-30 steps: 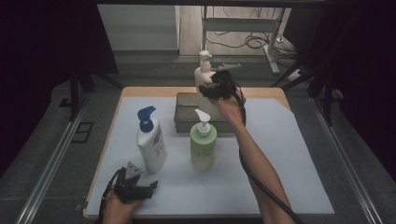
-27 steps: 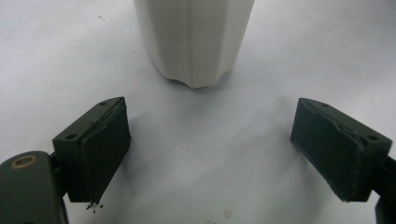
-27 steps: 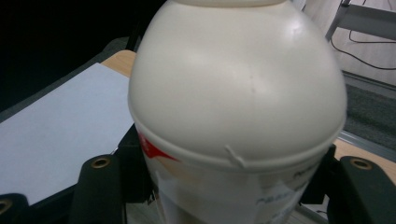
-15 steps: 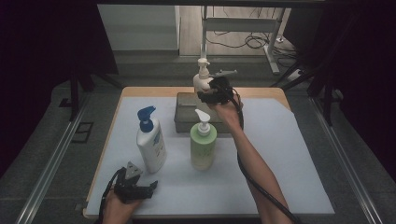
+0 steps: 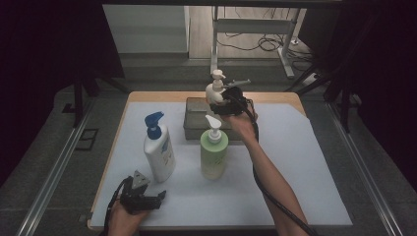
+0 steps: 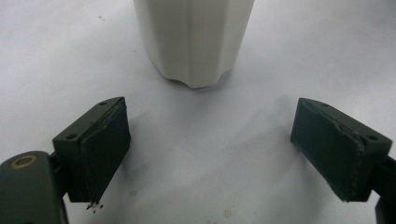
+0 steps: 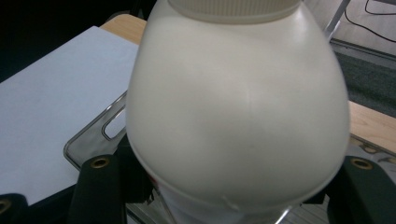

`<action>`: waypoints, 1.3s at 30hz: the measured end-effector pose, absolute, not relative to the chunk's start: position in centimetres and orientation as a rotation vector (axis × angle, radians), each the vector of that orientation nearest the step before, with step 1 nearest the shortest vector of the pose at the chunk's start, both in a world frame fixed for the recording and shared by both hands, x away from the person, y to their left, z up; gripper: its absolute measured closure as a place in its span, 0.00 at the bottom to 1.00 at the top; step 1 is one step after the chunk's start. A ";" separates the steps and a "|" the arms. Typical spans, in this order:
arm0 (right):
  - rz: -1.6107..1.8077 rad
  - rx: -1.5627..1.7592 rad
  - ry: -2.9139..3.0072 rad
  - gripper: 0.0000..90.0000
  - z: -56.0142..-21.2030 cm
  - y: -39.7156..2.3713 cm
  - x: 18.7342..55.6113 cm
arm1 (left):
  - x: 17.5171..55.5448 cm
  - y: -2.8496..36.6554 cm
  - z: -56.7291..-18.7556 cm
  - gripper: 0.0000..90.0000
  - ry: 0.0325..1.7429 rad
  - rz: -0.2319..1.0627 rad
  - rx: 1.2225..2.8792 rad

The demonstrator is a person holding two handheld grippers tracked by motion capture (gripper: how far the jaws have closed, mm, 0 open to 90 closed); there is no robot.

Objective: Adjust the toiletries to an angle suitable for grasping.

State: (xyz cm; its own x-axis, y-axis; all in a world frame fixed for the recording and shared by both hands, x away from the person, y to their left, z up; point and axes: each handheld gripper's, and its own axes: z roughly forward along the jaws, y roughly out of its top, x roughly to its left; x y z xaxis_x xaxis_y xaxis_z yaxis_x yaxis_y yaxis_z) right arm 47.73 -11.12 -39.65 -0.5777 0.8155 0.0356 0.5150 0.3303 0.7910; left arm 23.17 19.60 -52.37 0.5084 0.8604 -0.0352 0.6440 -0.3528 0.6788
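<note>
Currently right gripper (image 5: 222, 101) clamps cream pump bottle (image 5: 215, 88) above metal tray (image 5: 193, 118); lower it upright, centred; left gripper (image 5: 147, 194) gapes empty.

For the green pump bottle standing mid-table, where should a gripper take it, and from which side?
Probably the straight body of the green pump bottle, below the shoulder, coming in level from the person's near side. It stands upright, and its narrow white pump head looks like a poor hold. The metal tray lies close behind it and the blue-capped lotion bottle stands to its left, so near or right approaches look freest.
</note>
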 end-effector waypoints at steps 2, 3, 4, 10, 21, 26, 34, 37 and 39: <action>1.113 1.176 2.239 0.41 -39.9 -11.1 47.6 | 23.2 19.6 -52.4 0.13 1.224 0.437 2.112; 1.105 1.174 2.245 0.41 -40.0 -11.1 47.5 | 23.2 19.6 -52.4 0.13 1.225 0.438 2.111; 1.102 1.171 2.247 0.41 -40.2 -11.1 47.4 | 23.2 19.6 -52.4 0.13 1.225 0.438 2.111; 1.085 1.162 2.257 0.41 -40.9 -11.2 47.2 | 23.2 19.6 -52.4 0.13 1.225 0.437 2.111; 1.109 1.128 2.267 0.39 -41.5 -11.9 46.9 | 23.2 19.6 -52.4 0.13 1.225 0.436 2.112; 1.137 1.136 2.289 0.33 -41.5 -12.2 46.8 | 23.2 19.6 -52.4 0.13 1.225 0.436 2.112; 1.123 1.122 2.308 0.32 -41.6 -12.8 46.0 | 23.2 19.6 -52.4 0.13 1.225 0.436 2.112; 1.121 1.106 2.318 0.33 -41.7 -13.2 45.6 | 23.2 19.6 -52.4 0.13 1.225 0.436 2.111; 1.121 1.103 2.319 0.33 -41.9 -13.5 45.4 | 23.2 19.6 -52.4 0.13 1.225 0.437 2.111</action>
